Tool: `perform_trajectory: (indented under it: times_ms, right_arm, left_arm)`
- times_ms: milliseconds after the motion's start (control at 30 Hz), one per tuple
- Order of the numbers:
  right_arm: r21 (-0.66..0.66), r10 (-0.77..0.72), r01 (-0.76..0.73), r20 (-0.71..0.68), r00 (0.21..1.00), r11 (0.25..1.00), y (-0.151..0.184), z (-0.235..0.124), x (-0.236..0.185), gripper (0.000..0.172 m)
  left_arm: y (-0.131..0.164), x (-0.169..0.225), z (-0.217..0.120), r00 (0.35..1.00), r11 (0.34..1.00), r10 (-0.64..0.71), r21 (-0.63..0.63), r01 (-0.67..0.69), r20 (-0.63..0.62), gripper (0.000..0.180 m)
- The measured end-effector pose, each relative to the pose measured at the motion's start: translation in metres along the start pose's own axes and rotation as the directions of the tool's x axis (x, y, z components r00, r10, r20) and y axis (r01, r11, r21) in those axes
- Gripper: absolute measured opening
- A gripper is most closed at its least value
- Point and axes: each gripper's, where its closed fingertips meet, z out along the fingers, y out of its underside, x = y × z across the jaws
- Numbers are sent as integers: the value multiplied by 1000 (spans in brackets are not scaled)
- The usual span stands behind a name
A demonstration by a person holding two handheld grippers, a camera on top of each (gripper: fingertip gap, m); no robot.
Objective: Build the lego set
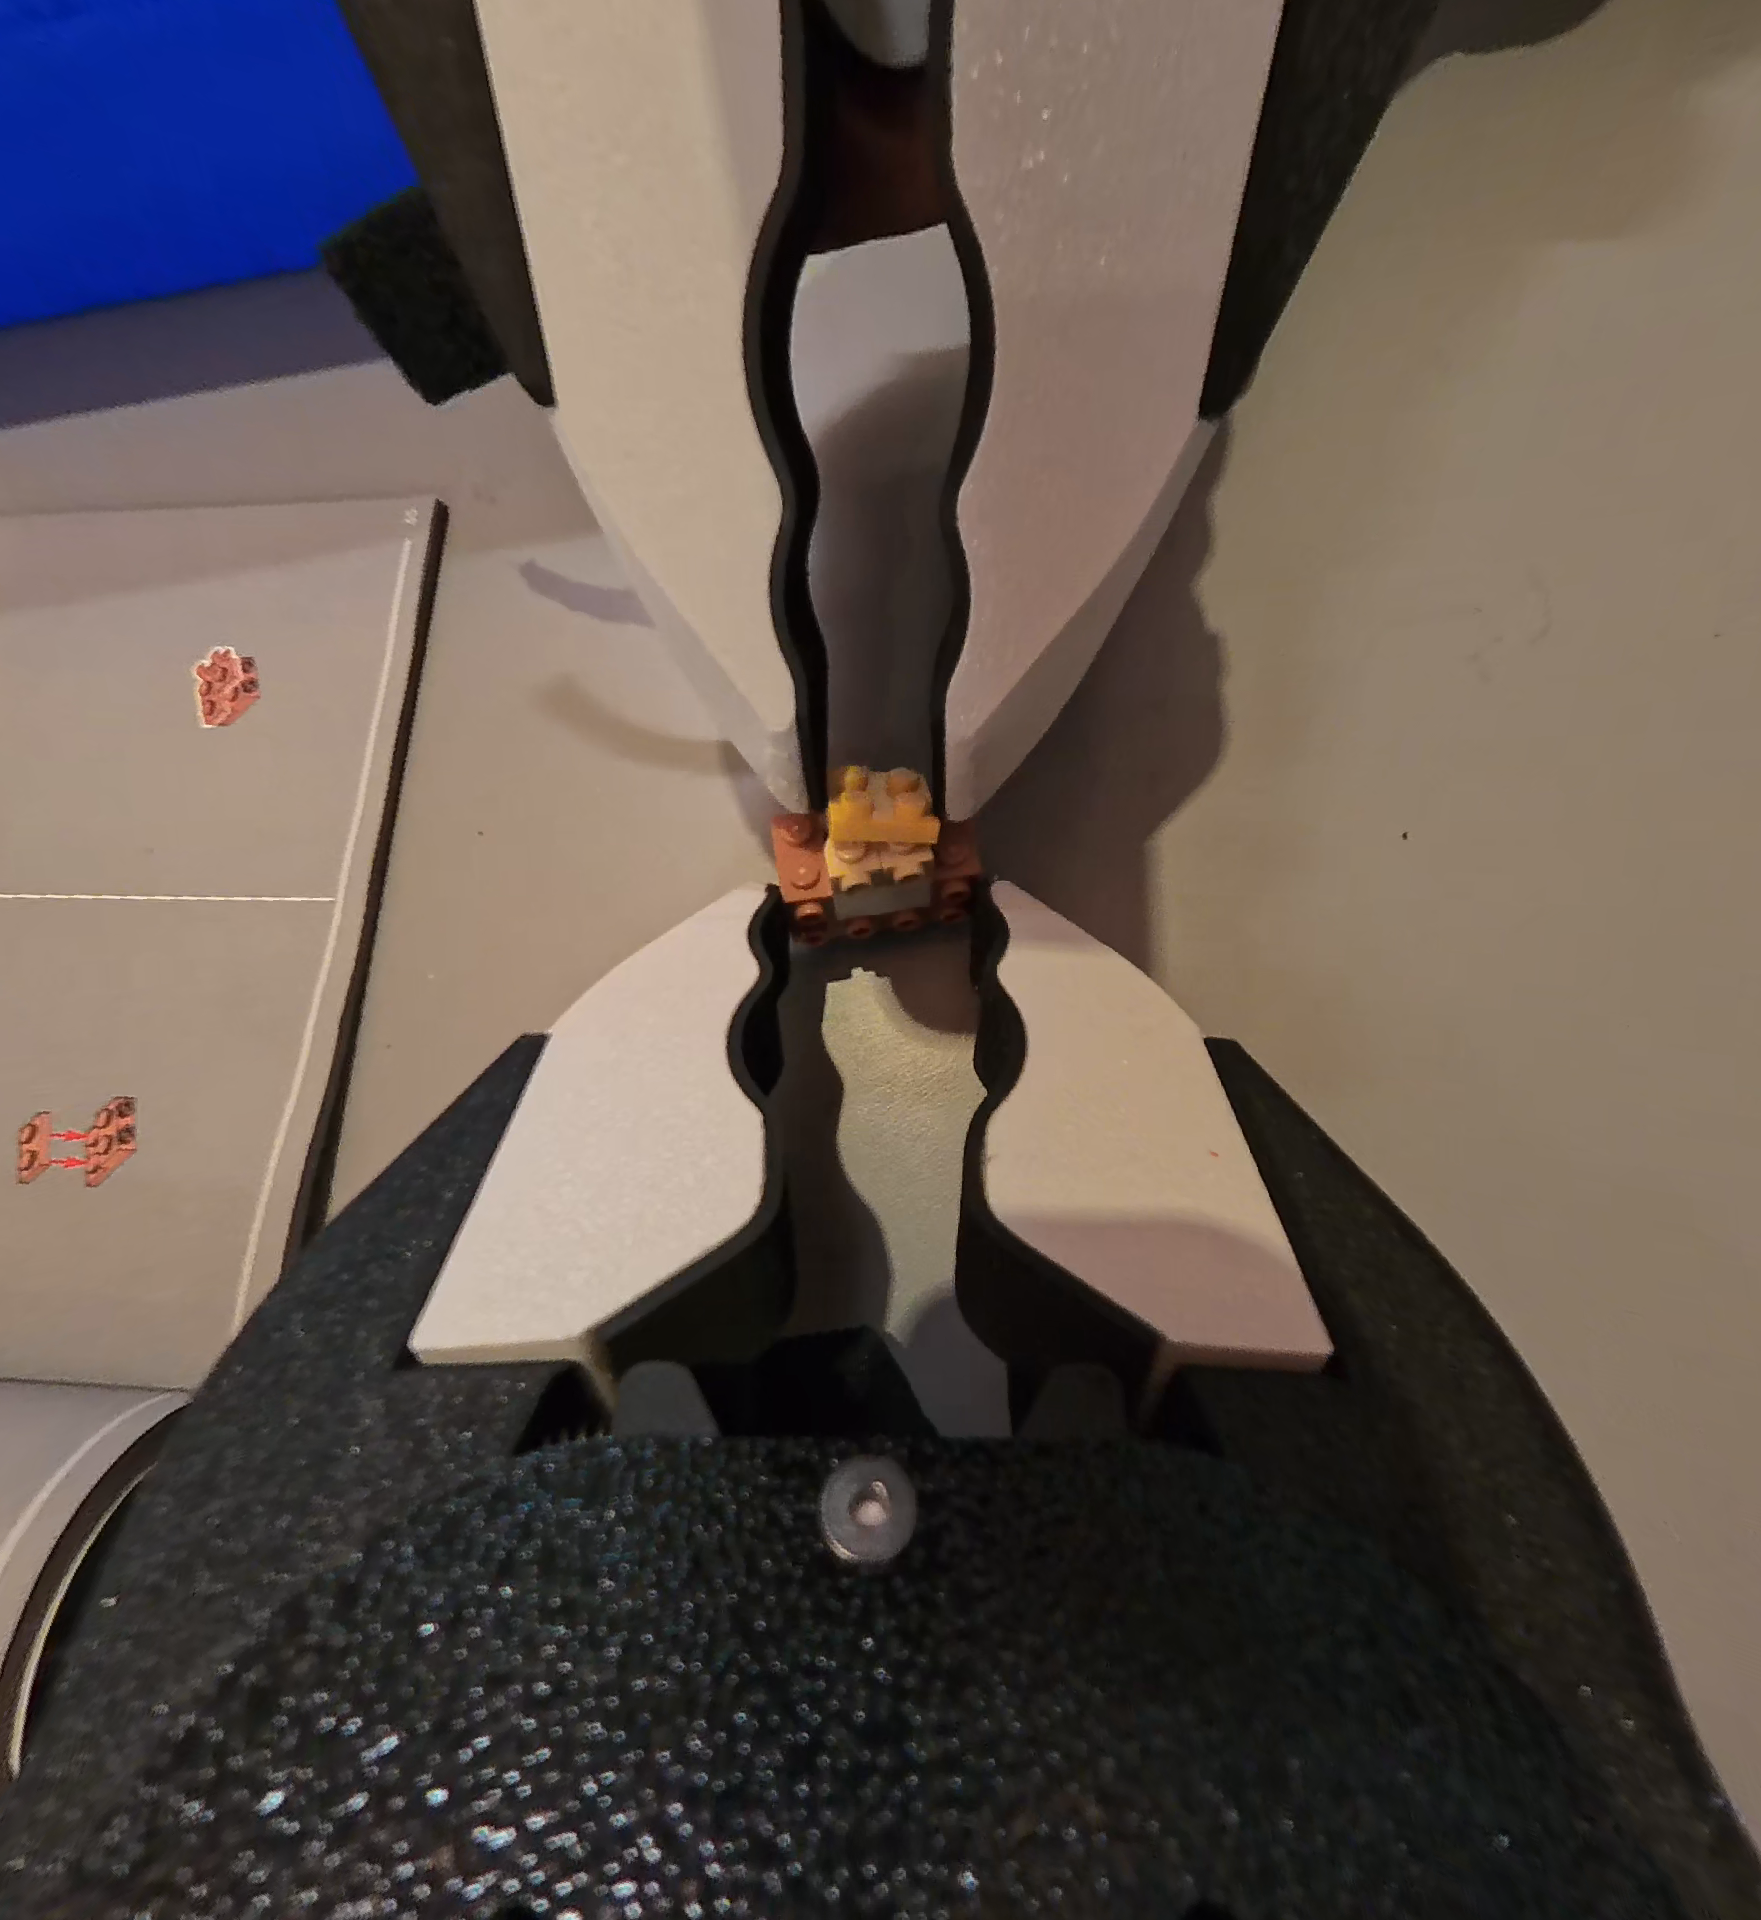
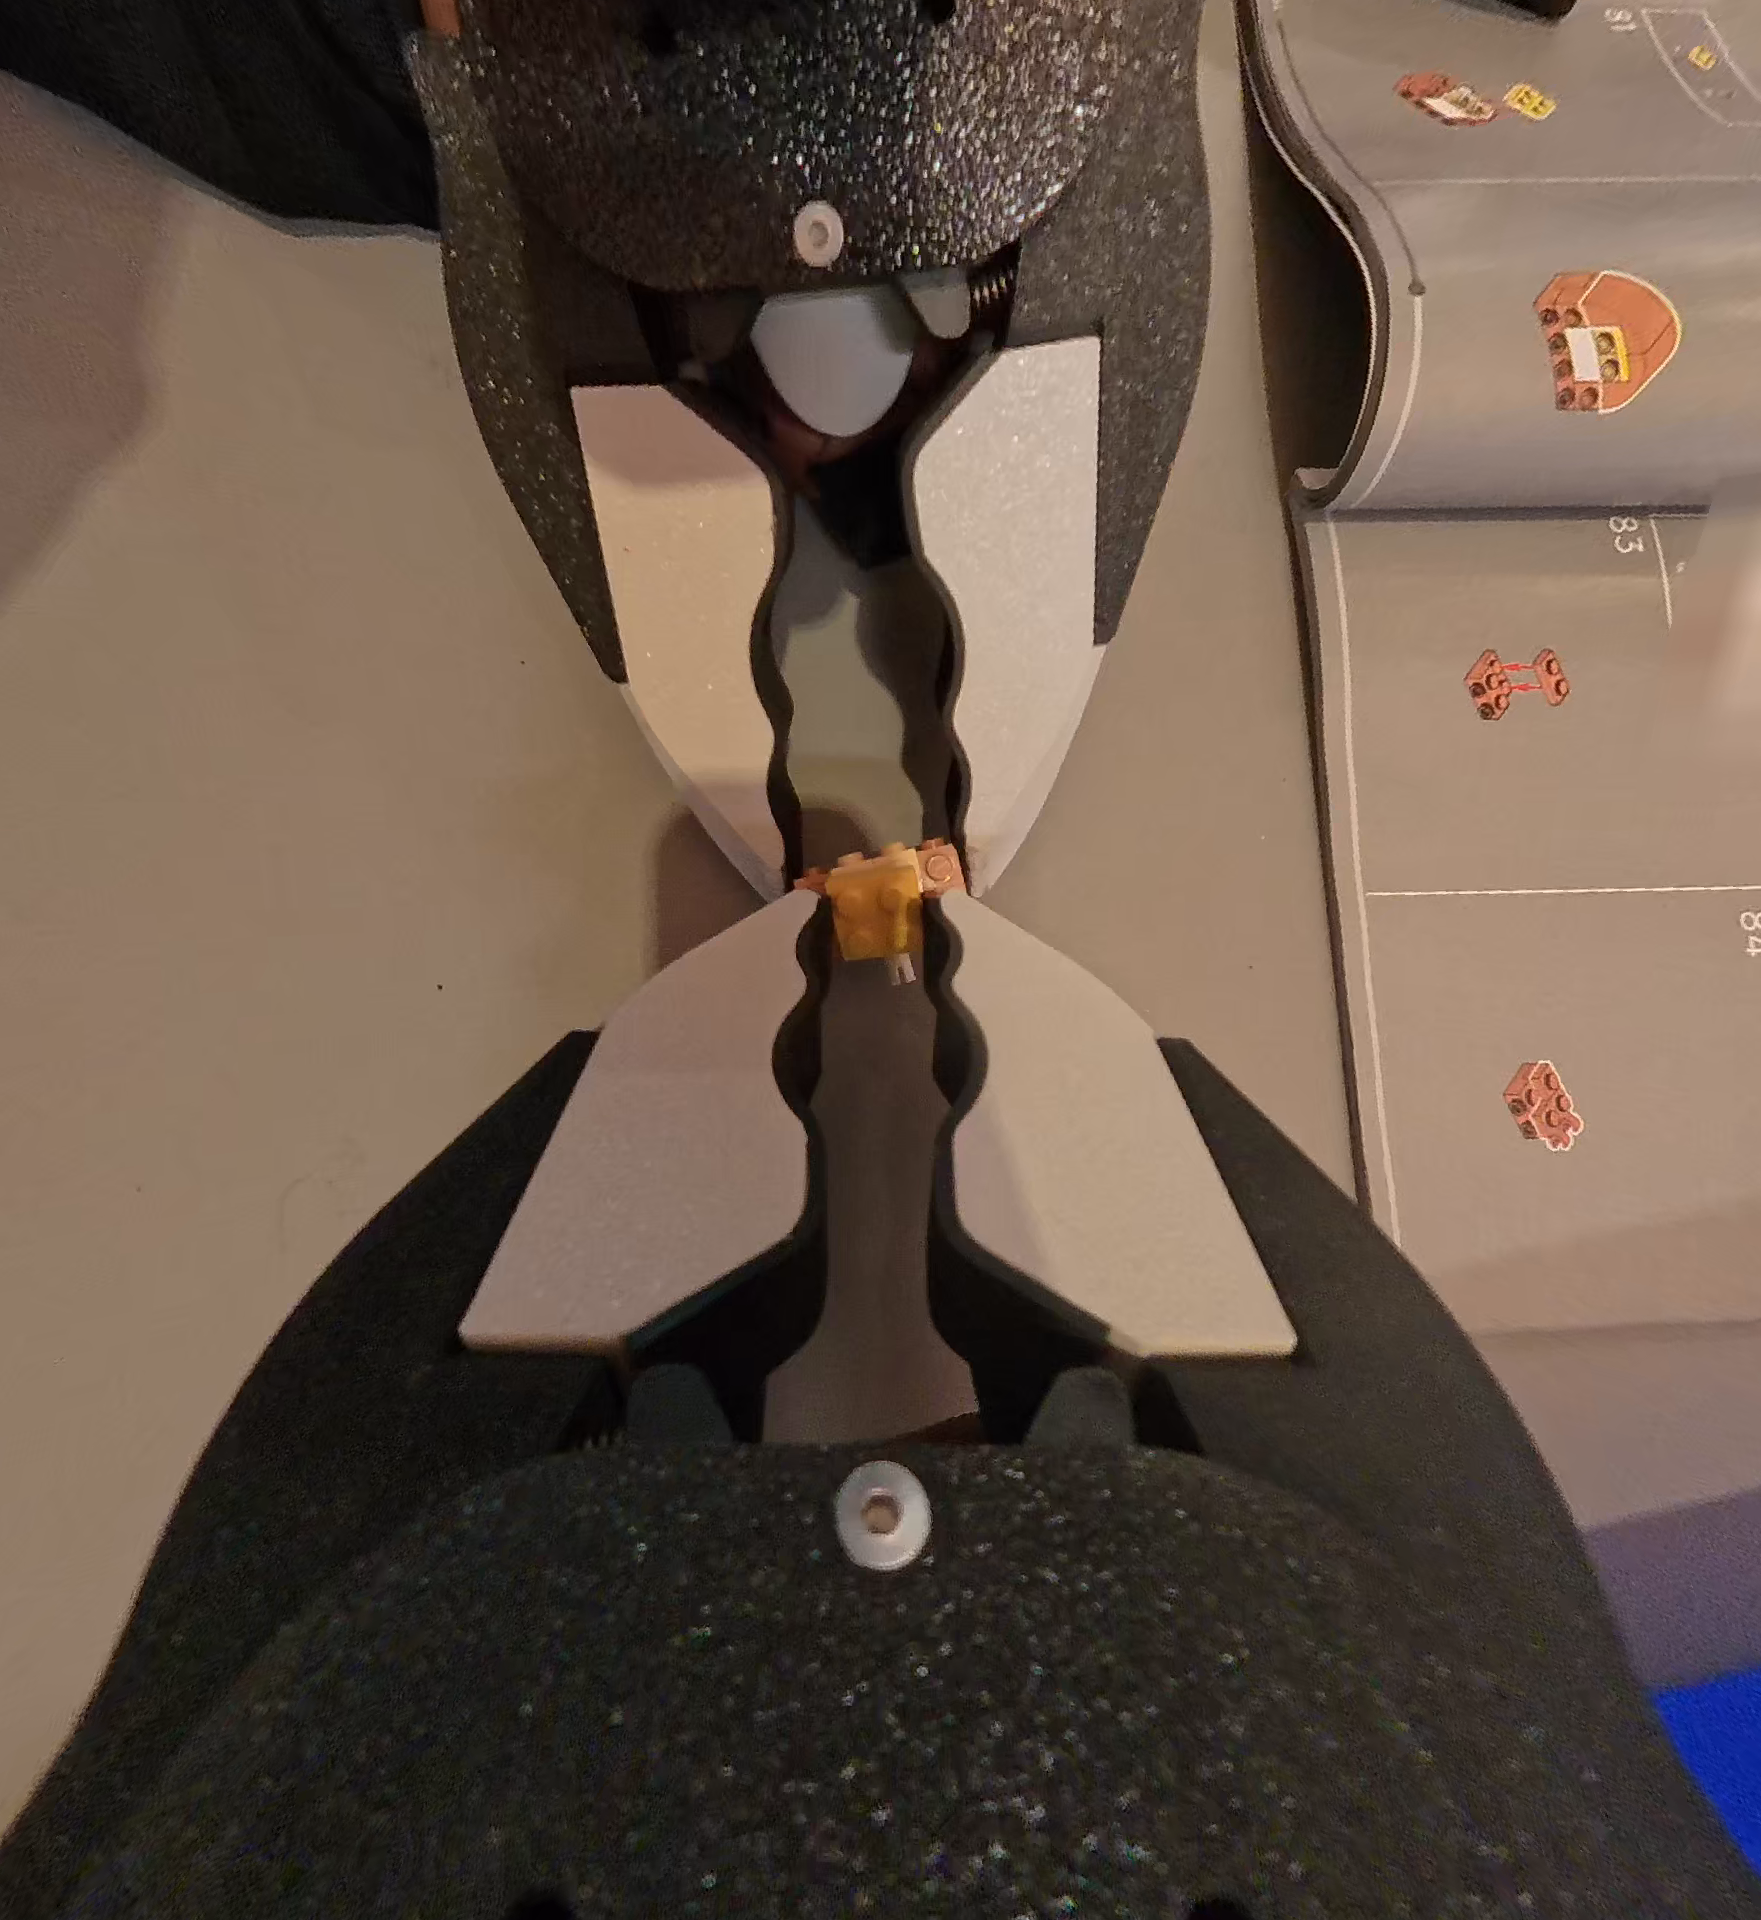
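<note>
Small brick assembly (image 1: 881,868), brown base, yellow top (studs showing)

The two grippers are being held tip to tip over a table (image 1: 1478,675). A small brick assembly (image 1: 881,883) is being gripped between the left gripper (image 1: 881,914) fingertips, while a block (image 2: 876,920) joined to it is being clamped by the right gripper (image 2: 876,925). An open booklet (image 1: 159,935) is lying left of the left gripper.

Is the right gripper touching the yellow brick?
Touching. The right wrist view shows the right gripper closed on the yellow brick, its black pads against both sides, with no gap visible.
</note>
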Motion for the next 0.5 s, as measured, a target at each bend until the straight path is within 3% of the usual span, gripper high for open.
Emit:
perform_trajectory:
  times_ms: [500]
  right_arm:
    - [-16,-9,10,23,1000,1000,0,3,-4,16]
  left_arm:
    - [1,4,1,999,999,43,-28,-43,1,33]
